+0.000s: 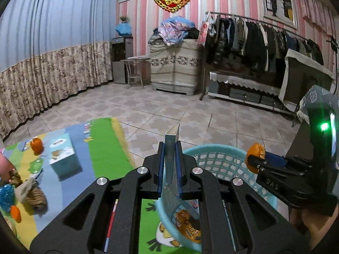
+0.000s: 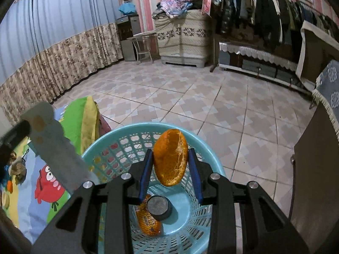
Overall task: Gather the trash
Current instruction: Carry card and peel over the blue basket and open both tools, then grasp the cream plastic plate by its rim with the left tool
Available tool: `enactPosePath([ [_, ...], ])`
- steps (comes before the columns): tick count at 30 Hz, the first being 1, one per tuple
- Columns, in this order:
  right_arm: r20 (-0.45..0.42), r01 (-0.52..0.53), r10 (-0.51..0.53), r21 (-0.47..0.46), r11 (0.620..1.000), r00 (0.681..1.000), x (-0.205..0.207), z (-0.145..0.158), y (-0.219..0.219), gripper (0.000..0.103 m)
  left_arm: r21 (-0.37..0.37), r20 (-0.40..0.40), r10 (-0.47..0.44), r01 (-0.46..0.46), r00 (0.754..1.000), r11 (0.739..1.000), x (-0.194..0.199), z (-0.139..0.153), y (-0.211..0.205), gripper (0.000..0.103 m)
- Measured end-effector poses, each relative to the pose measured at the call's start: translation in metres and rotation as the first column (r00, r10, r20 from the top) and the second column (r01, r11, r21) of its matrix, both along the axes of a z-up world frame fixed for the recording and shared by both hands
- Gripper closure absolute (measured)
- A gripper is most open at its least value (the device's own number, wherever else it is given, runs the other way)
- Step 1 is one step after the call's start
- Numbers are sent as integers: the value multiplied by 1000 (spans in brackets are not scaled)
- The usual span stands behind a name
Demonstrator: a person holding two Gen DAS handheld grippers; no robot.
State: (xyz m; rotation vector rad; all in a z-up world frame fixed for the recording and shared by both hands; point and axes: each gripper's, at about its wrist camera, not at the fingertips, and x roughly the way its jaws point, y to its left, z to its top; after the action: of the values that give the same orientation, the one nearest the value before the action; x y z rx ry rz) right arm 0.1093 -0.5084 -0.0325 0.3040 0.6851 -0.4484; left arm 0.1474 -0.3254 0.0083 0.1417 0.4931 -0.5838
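My right jaws pinch an orange peel over the blue basket; my left jaws clamp a flat card above its near-left rim. Inside lie a wrapper and a tape roll. A tissue box sits far left on the mat.

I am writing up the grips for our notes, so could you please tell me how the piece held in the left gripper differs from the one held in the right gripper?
The left gripper pinches a thin, flat, pale card piece, jaws nearly shut; the right gripper clamps a rounded orange peel, jaws wider apart. The card piece stands upright with straight edges; the orange peel is curved, showing its pithy inside. Both hang over the blue basket.
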Motion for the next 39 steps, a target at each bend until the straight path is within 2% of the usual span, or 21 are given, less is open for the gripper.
enactPosePath([
  [5, -14, 2, -2, -21, 1000, 1000, 5, -3, 1, 69, 22, -41, -5, 6, 999, 1000, 12, -18, -14, 93],
  [8, -15, -5, 5, -7, 1000, 1000, 7, -6, 0, 69, 36, -45, 10, -8, 999, 999, 15, -22, -13, 68],
  [9, -16, -6, 6, -7, 1000, 1000, 5, -6, 0, 69, 37, -40, 18, -16, 999, 999, 15, -21, -11, 54],
  [10, -18, -9, 9, -8, 1000, 1000, 6, -7, 1, 69, 36, -36, 25, -23, 999, 999, 15, -20, -8, 46],
  [18, -20, -44, 43, -13, 999, 999, 11, -8, 12, 66, 37, -6, 151, -151, 988, 988, 14, -9, 42, 13],
  [20, -14, -52, 52, -23, 998, 999, 12, -6, 15, 65, 28, -13, 172, -172, 985, 985, 13, -7, 59, 11],
  [23, 4, -62, 62, -8, 998, 998, 10, -6, 21, 56, 24, -13, 209, -208, 978, 978, 10, -2, 85, 8],
  [25, 14, -55, 55, 4, 998, 998, 9, -6, 23, 26, 21, -7, 243, -242, 970, 970, 7, 1, 105, 6],
  [26, 15, -57, 57, 4, 998, 998, 9, -6, 25, 23, 17, -6, 257, -257, 966, 966, 5, 2, 114, 6],
  [29, 5, -61, 61, -48, 997, 998, 10, -3, 39, 20, 15, -1, 292, -292, 956, 956, 1, 4, 141, 6],
  [33, 11, -80, 81, -97, 992, 997, 14, 2, 56, 14, 57, 22, 355, -355, 935, 933, 2, 3, 181, 6],
  [39, -17, -132, 131, -165, 977, 991, 26, 2, 93, 13, 68, -13, 448, -446, 894, 892, 11, -11, 245, 6],
])
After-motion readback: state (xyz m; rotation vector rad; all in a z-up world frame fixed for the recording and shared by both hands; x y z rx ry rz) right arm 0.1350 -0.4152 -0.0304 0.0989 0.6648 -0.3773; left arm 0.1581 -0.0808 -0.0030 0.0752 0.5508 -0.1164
